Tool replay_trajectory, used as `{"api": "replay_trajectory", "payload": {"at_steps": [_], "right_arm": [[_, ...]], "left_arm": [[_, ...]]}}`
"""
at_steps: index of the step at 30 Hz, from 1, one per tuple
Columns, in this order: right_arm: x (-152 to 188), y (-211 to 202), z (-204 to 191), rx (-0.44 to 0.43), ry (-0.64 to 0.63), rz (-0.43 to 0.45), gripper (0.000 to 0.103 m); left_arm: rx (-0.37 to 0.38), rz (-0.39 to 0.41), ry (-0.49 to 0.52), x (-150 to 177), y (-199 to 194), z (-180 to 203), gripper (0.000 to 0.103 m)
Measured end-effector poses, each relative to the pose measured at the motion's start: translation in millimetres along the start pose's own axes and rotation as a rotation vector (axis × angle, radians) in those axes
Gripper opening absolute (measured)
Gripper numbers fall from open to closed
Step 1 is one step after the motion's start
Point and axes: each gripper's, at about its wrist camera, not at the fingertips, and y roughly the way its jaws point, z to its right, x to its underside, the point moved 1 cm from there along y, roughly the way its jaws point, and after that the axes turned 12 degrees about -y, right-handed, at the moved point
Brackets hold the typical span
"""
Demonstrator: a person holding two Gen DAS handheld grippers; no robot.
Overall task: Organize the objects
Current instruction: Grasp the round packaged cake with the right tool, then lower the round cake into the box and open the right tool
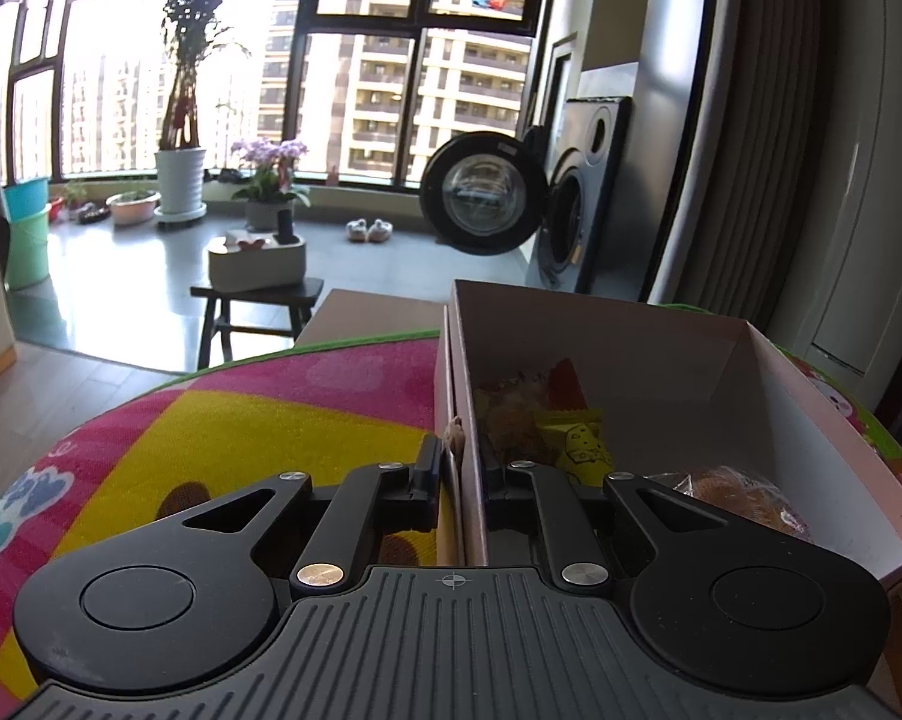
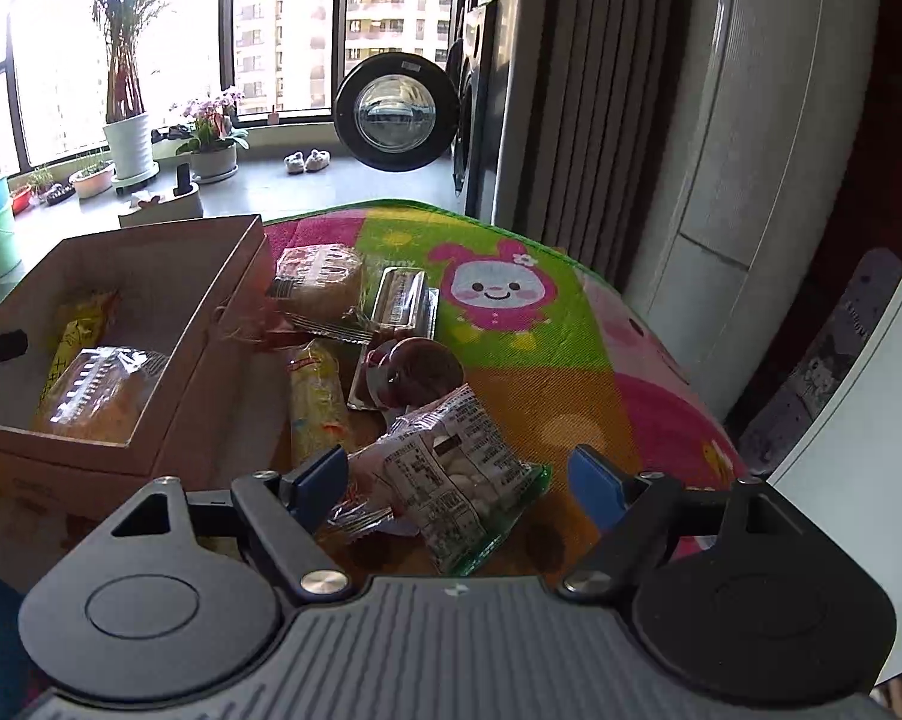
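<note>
My left gripper (image 1: 464, 468) is shut on the left wall of the cardboard box (image 1: 469, 408), one finger outside and one inside. The box (image 2: 168, 324) holds a yellow snack pack (image 1: 580, 447) and a wrapped bread (image 1: 745, 501), seen also as the bread (image 2: 99, 393) in the right wrist view. My right gripper (image 2: 460, 477) stands open, its blue-padded fingers either side of a green-edged snack bag (image 2: 457, 468) lying on the mat. Beyond it lie a yellow wrapped roll (image 2: 317, 402), a dark round item (image 2: 417, 372), a wrapped cake (image 2: 321, 285) and a clear tray pack (image 2: 402, 300).
A colourful cartoon mat (image 2: 511, 312) covers the table, whose edge curves away at right. On the floor beyond stand a dark stool (image 1: 258, 312) with a white container, plant pots (image 1: 179, 180) and a washing machine with its door open (image 1: 481, 198). A curtain (image 2: 571, 90) hangs at right.
</note>
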Motion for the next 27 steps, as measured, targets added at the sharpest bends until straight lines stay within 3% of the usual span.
{"api": "replay_trajectory", "payload": {"at_steps": [6,11,14,15,17,20,27], "right_arm": [[-17,47,20,-0.012,0.154,-0.039,0.085],[-39,83,29,-0.105,0.244,-0.103,0.085],[-40,95,27,-0.118,0.265,-0.117,0.084],[-40,94,24,-0.117,0.254,-0.109,0.08],[-41,89,20,-0.163,0.243,-0.092,0.054],[-44,76,11,-0.161,0.219,-0.087,0.053],[-48,11,-11,-0.13,0.081,0.023,0.053]], "left_arm": [[0.0,0.0,0.0,1,0,-1,0.013],[0.001,0.0,-0.001,1,0,-1,0.013],[0.002,-0.002,-0.002,2,1,-1,0.013],[0.004,-0.004,-0.004,2,1,-2,0.013],[0.005,-0.005,-0.005,2,1,-2,0.013],[0.005,-0.005,-0.005,2,1,-2,0.013],[0.005,-0.005,-0.006,3,1,-2,0.013]]}}
